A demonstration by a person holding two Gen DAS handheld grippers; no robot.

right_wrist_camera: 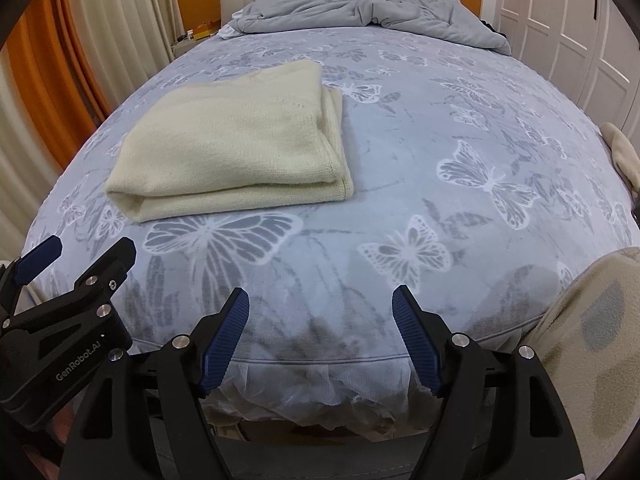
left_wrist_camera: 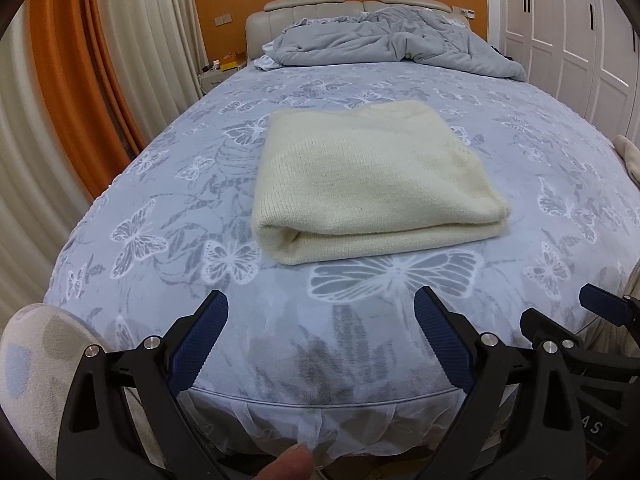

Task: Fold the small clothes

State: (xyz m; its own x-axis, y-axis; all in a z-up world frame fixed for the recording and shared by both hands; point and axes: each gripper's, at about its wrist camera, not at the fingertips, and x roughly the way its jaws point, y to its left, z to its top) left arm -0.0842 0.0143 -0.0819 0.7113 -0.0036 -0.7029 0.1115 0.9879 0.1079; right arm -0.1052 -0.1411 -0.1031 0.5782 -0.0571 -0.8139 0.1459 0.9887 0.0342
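Observation:
A cream knitted garment [left_wrist_camera: 368, 180] lies folded into a neat rectangle on the bed [left_wrist_camera: 160, 200]. It also shows in the right wrist view [right_wrist_camera: 236, 148], at the left. My left gripper [left_wrist_camera: 320, 300] is open and empty, held back at the bed's foot edge, short of the garment. My right gripper [right_wrist_camera: 320, 292] is open and empty, also at the foot edge, to the right of the garment. Each gripper shows at the edge of the other's view.
The bed has a blue butterfly-print cover [right_wrist_camera: 480, 160]. A crumpled grey duvet [left_wrist_camera: 392, 40] lies by the headboard. Another cream cloth [right_wrist_camera: 624, 156] lies at the bed's right edge. Orange and white curtains [left_wrist_camera: 80, 100] hang left, white wardrobe doors [left_wrist_camera: 580, 40] right.

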